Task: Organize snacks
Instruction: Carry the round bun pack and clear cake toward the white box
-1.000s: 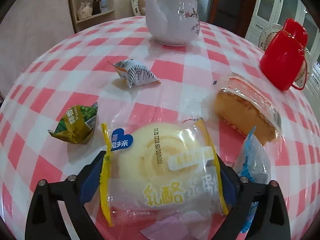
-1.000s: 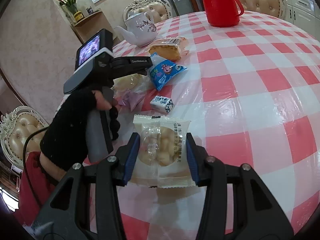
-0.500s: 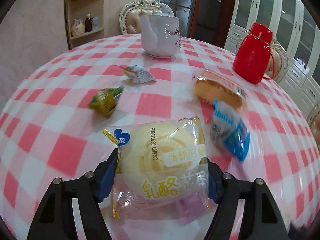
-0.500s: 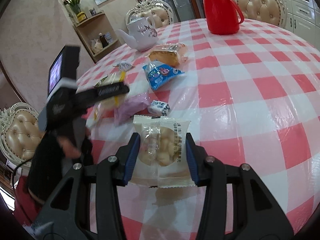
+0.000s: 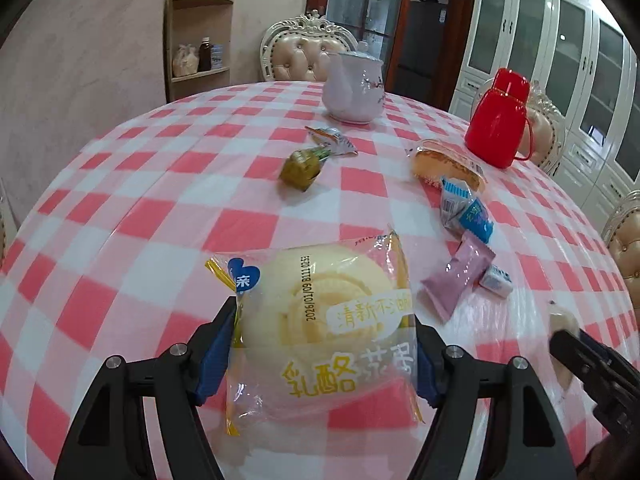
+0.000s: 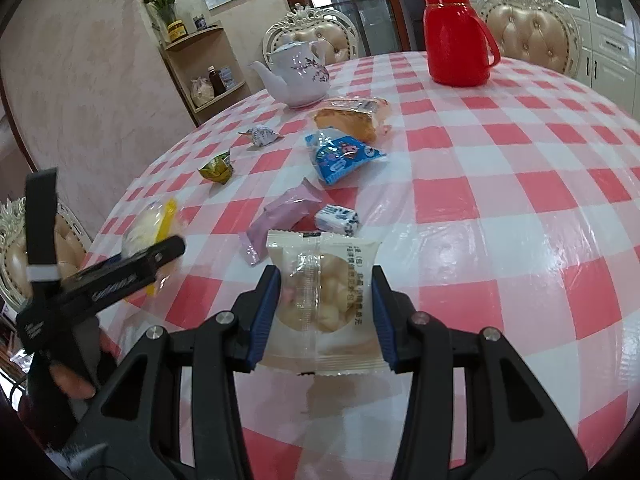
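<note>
While both grippers hold wrapped snacks above the checked desk (image 6: 520,208), the left gripper (image 5: 324,354) has its fingers (image 5: 214,354) pressed against the sides of a clear-wrapped yellow roll cake (image 5: 320,320), at the near left. Farther out lie a green packet (image 6: 216,167), a white striped packet (image 6: 262,135), a pink packet (image 6: 280,216), a small white candy (image 6: 338,219), a blue packet (image 6: 340,154) and a wrapped sponge cake (image 6: 348,118). At the near right, the right gripper (image 6: 324,314) clamps a clear biscuit packet (image 6: 320,300).

Black gripper (image 5: 324,354) frames, blue pads, silver screws.
</note>
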Demonstrator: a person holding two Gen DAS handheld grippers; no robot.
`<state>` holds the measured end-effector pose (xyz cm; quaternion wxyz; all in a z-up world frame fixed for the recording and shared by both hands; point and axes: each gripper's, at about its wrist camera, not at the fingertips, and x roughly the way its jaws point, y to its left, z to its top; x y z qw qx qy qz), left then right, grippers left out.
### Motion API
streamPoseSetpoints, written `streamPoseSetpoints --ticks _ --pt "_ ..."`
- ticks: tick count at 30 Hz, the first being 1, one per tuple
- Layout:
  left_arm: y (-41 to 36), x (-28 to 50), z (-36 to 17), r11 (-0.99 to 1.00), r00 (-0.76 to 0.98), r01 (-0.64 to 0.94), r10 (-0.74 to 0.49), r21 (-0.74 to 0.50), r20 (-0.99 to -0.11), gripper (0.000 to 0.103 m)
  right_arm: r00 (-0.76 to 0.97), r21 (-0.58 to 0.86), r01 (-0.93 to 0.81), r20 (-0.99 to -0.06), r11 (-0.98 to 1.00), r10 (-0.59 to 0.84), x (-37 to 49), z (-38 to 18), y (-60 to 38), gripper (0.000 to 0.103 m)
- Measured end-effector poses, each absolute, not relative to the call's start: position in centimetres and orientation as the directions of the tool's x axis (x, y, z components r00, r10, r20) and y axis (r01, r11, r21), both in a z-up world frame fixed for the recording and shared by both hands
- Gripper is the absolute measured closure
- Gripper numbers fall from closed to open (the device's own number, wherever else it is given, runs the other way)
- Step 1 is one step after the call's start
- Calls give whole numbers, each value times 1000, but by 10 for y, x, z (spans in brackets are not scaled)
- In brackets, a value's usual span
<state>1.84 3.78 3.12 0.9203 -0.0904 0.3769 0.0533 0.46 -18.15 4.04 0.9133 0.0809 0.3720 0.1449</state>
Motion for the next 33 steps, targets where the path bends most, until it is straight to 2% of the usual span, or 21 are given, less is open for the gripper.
streamPoseSetpoints --ticks 9,19,24,33 --pt "52 -25 43 971 764 -184 45 -150 -643 28 651 278 -251 -660 927 374 -16 35 -139 54" --pt "95 -64 38 932 767 -279 72 -231 -638 28 619 280 -324 -660 904 426 -36 32 -82 54" --pt "111 -85 37 920 775 -322 120 -224 -621 28 604 273 -360 -660 892 446 -45 31 -57 54" --pt "145 -126 40 895 788 -371 161 -249 -595 28 606 197 -418 -667 887 433 -63 33 -16 54"
